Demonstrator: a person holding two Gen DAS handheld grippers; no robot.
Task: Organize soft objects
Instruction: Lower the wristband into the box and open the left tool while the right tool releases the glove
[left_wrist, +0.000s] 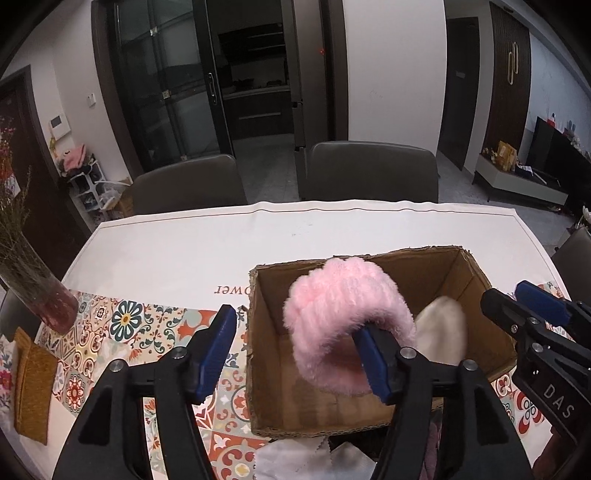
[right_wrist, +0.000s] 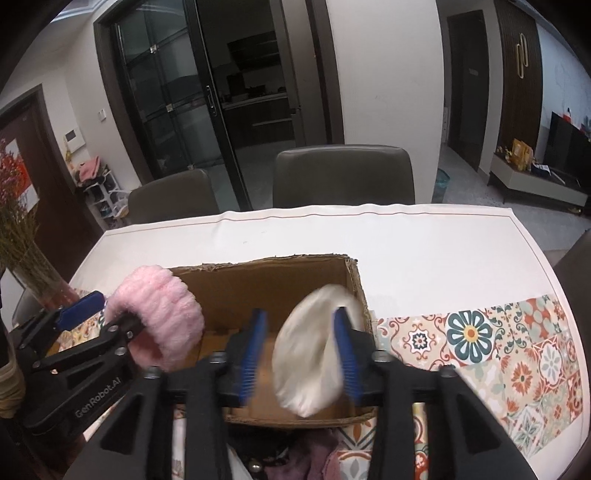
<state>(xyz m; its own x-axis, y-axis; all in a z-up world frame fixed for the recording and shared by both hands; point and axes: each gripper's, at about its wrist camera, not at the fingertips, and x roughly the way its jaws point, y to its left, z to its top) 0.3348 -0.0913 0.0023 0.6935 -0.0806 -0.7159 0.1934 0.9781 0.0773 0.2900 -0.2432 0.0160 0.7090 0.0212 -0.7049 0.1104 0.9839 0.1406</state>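
Looking along the left gripper (left_wrist: 301, 352), its two blue-padded fingers stand wide apart. A fluffy pink ring-shaped headband (left_wrist: 345, 321) hangs looped over the right-hand finger alone, not pinched between the two, above the open brown cardboard box (left_wrist: 266, 332). Inside the box's space, a cream-white soft pad (left_wrist: 443, 328) shows just beside the headband. The right gripper (left_wrist: 524, 301) enters from the right edge. The box sits on a white table with a patterned floral tile runner (left_wrist: 122, 325). A mustard knitted cloth (left_wrist: 33, 387) lies at the left edge, near a glass vase of dried stems (left_wrist: 40, 295).

From the right wrist view, the right gripper (right_wrist: 301, 350) is also spread open; the cream-white soft pad (right_wrist: 314, 350) is blurred, lying against its right finger over the cardboard box (right_wrist: 258, 280). The left gripper (right_wrist: 99, 314) appears at left with the pink headband (right_wrist: 162, 314) on it.
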